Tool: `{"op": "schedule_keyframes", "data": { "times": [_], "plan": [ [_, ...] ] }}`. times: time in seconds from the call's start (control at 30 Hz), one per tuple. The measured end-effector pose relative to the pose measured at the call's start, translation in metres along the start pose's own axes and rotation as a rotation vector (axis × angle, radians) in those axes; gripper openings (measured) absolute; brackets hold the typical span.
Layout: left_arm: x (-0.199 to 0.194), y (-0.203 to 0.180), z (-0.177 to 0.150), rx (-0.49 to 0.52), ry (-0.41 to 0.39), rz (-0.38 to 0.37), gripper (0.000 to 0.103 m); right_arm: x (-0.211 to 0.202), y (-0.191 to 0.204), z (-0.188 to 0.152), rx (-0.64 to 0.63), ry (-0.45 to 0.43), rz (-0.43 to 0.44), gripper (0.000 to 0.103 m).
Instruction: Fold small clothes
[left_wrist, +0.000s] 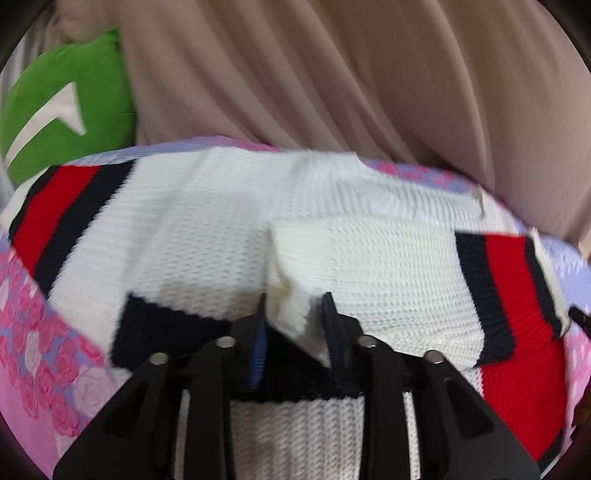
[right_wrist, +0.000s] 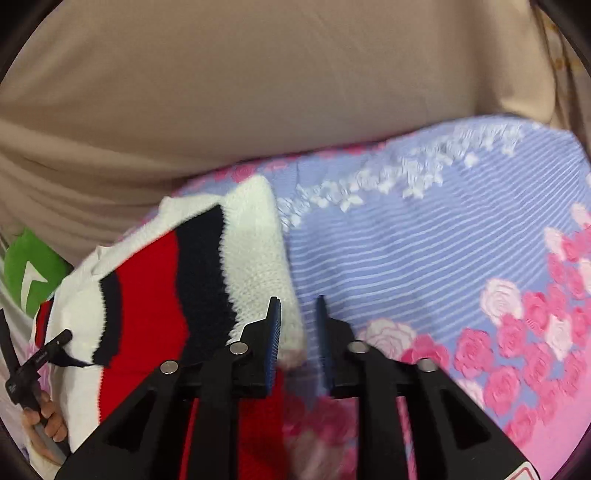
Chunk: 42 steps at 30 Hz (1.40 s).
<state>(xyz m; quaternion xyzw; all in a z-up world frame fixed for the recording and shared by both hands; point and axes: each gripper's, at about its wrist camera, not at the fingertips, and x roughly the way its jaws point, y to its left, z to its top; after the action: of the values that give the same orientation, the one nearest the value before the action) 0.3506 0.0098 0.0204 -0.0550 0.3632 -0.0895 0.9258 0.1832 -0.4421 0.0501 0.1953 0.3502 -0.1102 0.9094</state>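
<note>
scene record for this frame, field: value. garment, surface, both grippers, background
garment: white knit sweater with red and navy bands, partly folded, one sleeve laid across the body
surface: floral and striped bedsheet, pink roses on lilac
left gripper: jaws apart around a folded white edge of the sweater, not visibly clamped
right gripper: jaws apart at the sweater's white edge, sheet beneath
background: beige draped fabric; green cushion at far left
image quality: motion blur in both wrist views
</note>
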Motion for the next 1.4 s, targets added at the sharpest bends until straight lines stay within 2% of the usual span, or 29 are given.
{"op": "schedule_keyframes", "data": {
  "times": [0.07,0.1,0.17,0.23,0.33,0.47,0.53,0.57,0.63,0.73,0.8,0.83,0.87,0.9,1.0,1.03,1.1,1.17,1.23,1.27,1.33,1.4],
  "plan": [
    [-0.019,0.022,0.004,-0.068,-0.050,-0.011,0.057,-0.019,0.028,-0.013,-0.073,-0.025,0.036,0.024],
    [-0.027,0.034,0.007,-0.097,-0.063,-0.017,0.062,-0.028,0.043,-0.024,-0.126,-0.012,0.067,0.024],
    [-0.042,0.065,0.017,-0.144,-0.081,-0.007,0.073,-0.036,0.064,-0.041,-0.199,0.028,0.118,0.034],
    [-0.052,0.106,0.028,-0.177,-0.104,0.093,0.077,-0.035,0.085,-0.064,-0.248,0.084,0.181,0.038],
    [-0.057,0.180,0.048,-0.290,-0.101,0.209,0.077,-0.023,0.104,-0.090,-0.273,0.155,0.262,0.038],
    [-0.055,0.289,0.063,-0.503,-0.084,0.303,0.077,-0.015,0.113,-0.110,-0.329,0.186,0.224,0.039],
    [-0.046,0.336,0.064,-0.593,-0.056,0.302,0.077,-0.020,0.112,-0.111,-0.339,0.172,0.231,0.046],
    [-0.040,0.352,0.061,-0.631,-0.037,0.288,0.077,-0.018,0.114,-0.109,-0.341,0.174,0.229,0.046],
    [-0.024,0.377,0.055,-0.698,0.004,0.225,0.076,-0.019,0.116,-0.111,-0.350,0.170,0.221,0.047],
    [-0.019,0.378,0.057,-0.665,-0.030,0.213,0.073,-0.010,0.124,-0.110,-0.365,0.168,0.215,0.050],
    [-0.012,0.376,0.064,-0.625,-0.019,0.219,0.054,-0.003,0.130,-0.110,-0.368,0.167,0.211,0.050],
    [-0.009,0.372,0.069,-0.594,-0.012,0.212,0.028,-0.003,0.129,-0.110,-0.366,0.167,0.210,0.050],
    [-0.008,0.367,0.072,-0.584,-0.003,0.198,0.008,-0.003,0.129,-0.110,-0.363,0.166,0.212,0.050],
    [-0.011,0.362,0.076,-0.580,-0.008,0.201,0.009,-0.003,0.129,-0.109,-0.359,0.166,0.213,0.051],
    [-0.039,0.315,0.095,-0.480,-0.115,0.219,0.007,-0.003,0.125,-0.108,-0.338,0.164,0.221,0.051],
    [-0.057,0.283,0.106,-0.401,-0.163,0.227,0.007,-0.003,0.124,-0.107,-0.331,0.163,0.223,0.051],
    [-0.090,0.215,0.119,-0.251,-0.239,0.195,0.007,-0.003,0.124,-0.107,-0.326,0.161,0.219,0.051],
    [-0.115,0.144,0.125,-0.110,-0.294,0.123,0.007,-0.003,0.124,-0.107,-0.322,0.158,0.217,0.051],
    [-0.133,0.059,0.117,0.043,-0.327,0.033,0.007,-0.003,0.123,-0.106,-0.310,0.154,0.217,0.051],
    [-0.136,0.020,0.106,0.106,-0.319,-0.014,0.008,-0.003,0.122,-0.106,-0.305,0.154,0.222,0.051],
    [-0.124,-0.052,0.077,0.204,-0.249,-0.104,0.012,-0.003,0.119,-0.105,-0.294,0.152,0.231,0.051],
    [-0.099,-0.107,0.034,0.269,-0.148,-0.181,0.031,-0.004,0.116,-0.104,-0.280,0.147,0.241,0.054]
  ]
}}
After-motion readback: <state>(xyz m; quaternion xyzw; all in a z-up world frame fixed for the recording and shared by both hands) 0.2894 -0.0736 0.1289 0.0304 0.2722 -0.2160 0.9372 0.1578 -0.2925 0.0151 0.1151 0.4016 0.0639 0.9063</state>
